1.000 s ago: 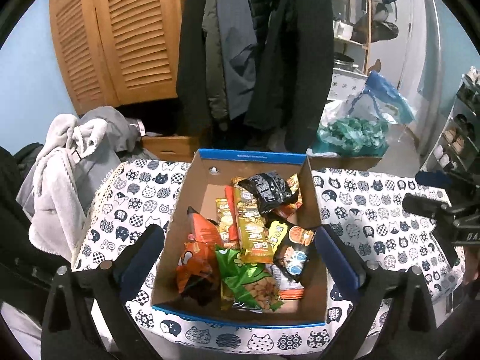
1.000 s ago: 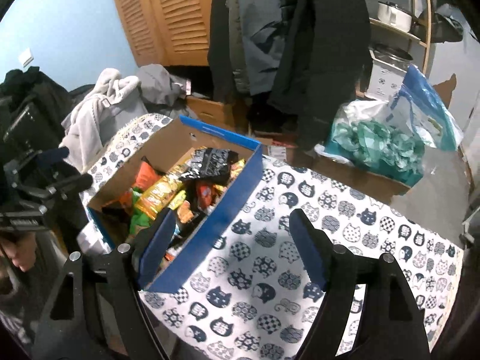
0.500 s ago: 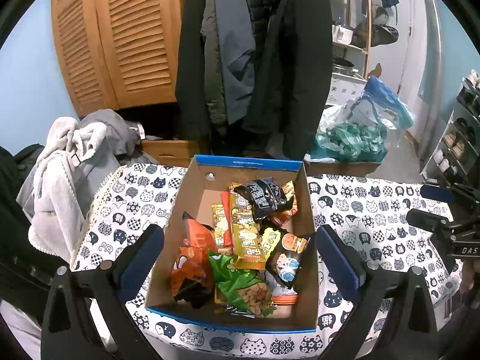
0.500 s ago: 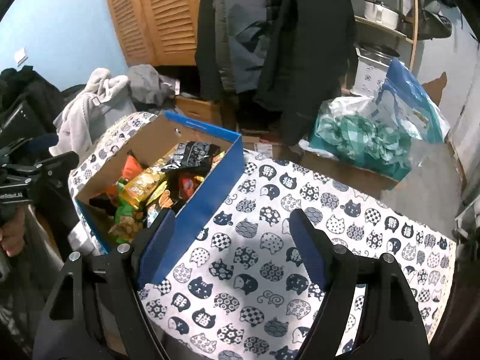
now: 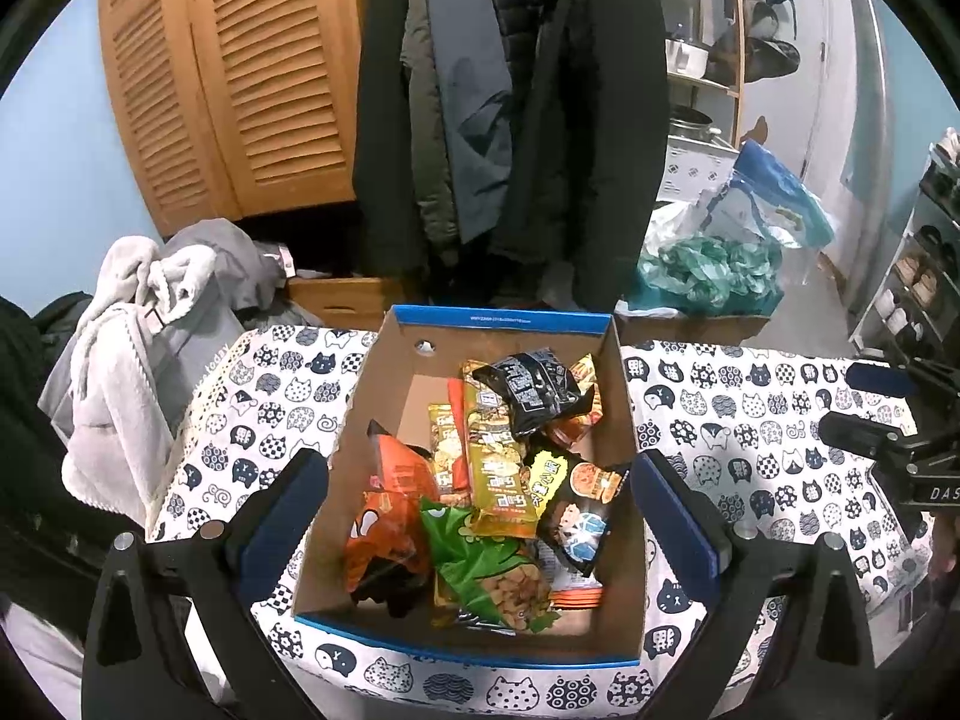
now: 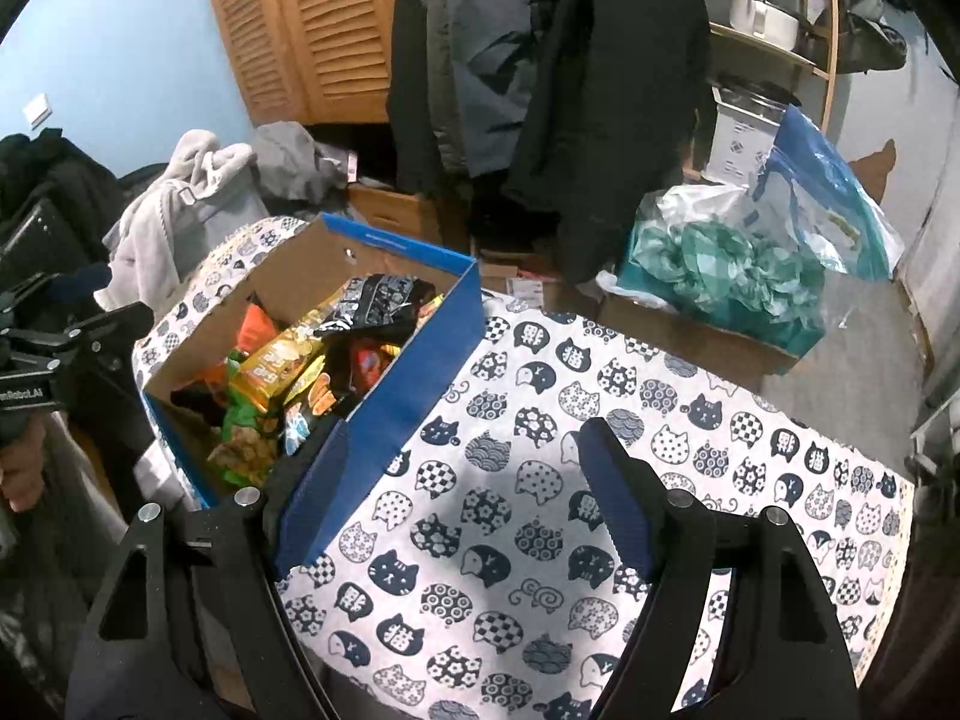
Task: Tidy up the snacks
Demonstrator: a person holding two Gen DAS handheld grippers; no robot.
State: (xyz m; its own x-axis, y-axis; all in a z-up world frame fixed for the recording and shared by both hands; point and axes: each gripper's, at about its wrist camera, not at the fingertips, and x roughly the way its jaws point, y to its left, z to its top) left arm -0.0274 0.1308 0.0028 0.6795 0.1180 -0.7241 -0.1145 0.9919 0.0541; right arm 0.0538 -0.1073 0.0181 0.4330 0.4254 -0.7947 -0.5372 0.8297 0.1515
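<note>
While heaped loosely, bright crinkled snack packets (image 5: pixel 498 480) fill the blue-rimmed cardboard box (image 5: pixel 498 319).

Lower snack packets (image 5: pixel 480 546) buried under the pile between the left gripper (image 5: pixel 477 516) fingers, box (image 6: pixel 420 360) near corner hidden behind the right gripper (image 6: pixel 462 492) left finger, packet print too small to read, tablecloth (image 6: pixel 540 540) cut off below
</note>
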